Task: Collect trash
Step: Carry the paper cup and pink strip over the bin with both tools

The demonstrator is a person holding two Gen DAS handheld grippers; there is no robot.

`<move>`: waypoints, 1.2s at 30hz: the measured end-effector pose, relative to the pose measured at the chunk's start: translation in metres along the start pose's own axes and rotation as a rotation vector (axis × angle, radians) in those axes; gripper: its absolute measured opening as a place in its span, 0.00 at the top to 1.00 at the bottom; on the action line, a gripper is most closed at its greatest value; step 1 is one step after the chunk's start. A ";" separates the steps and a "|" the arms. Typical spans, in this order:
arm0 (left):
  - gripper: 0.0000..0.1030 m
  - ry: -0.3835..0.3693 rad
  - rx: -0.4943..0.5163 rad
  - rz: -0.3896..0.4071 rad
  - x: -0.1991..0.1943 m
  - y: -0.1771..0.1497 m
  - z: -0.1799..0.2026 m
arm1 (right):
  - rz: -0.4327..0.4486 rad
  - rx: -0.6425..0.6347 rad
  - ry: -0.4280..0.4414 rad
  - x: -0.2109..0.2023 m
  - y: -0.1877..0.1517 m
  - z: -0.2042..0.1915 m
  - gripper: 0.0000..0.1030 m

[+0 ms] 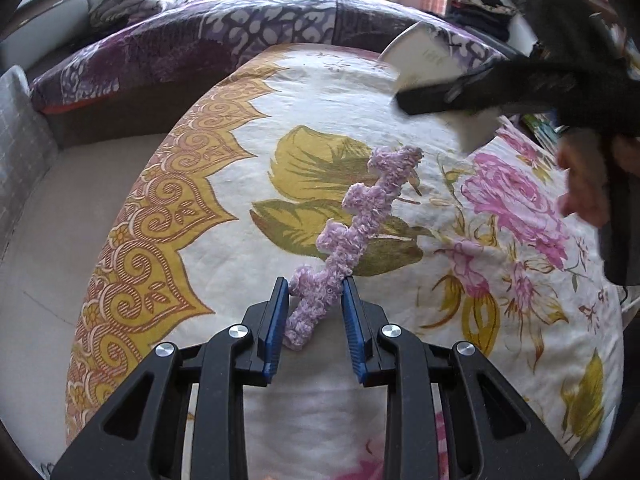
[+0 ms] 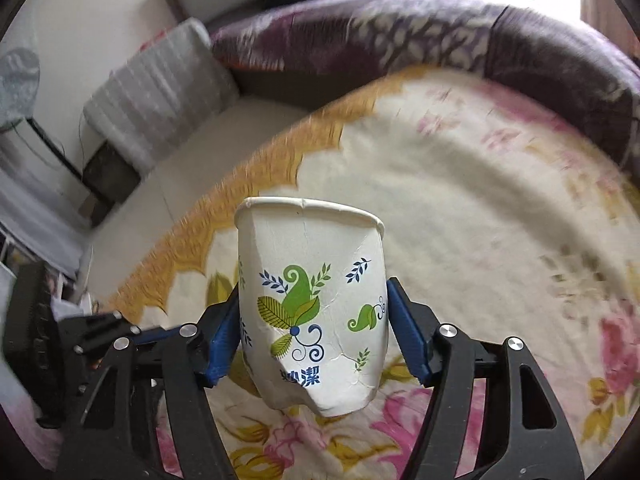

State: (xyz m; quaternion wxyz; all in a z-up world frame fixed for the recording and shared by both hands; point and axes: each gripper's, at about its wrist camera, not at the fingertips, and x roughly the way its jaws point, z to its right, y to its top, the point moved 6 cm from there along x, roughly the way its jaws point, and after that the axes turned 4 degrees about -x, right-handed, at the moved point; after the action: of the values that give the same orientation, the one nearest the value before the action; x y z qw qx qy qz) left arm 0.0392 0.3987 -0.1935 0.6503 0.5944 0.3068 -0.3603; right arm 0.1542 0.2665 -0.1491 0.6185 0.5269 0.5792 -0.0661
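Your right gripper (image 2: 312, 336) pinches a creased white paper cup (image 2: 312, 304), printed with green leaves and "妙潔", rim pointing away, over the floral bedsheet (image 2: 480, 200). Your left gripper (image 1: 316, 308) clamps a fuzzy lilac strip (image 1: 352, 224), its long axis running away rightward.

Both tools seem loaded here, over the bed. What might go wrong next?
1. The paper cup is crumpled and dented between the right tool pads; squeezing harder may collapse it, and it could slip out.
2. The left tool grips the fuzzy lilac strip only near one end; the long free part sticks out and could snag or pull loose.
3. In the left wrist view the right tool passes close to that strip, so they may brush.
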 end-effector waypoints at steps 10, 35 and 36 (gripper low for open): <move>0.73 0.093 -0.016 0.087 -0.065 0.031 0.021 | 0.185 0.050 -0.043 -0.109 0.011 0.022 0.38; 0.73 0.000 -0.210 0.371 -0.169 0.142 0.201 | 0.501 0.238 -0.322 -0.348 -0.073 0.143 0.36; 0.73 0.002 -0.234 0.383 -0.164 0.142 0.209 | 0.507 0.250 -0.336 -0.353 -0.078 0.151 0.36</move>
State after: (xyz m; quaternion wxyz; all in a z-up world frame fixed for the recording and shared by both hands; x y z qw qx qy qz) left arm 0.0604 0.2125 0.0425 0.7711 0.5626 0.2288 -0.1914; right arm 0.0848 -0.0639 0.0493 0.6326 0.7079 0.3070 -0.0668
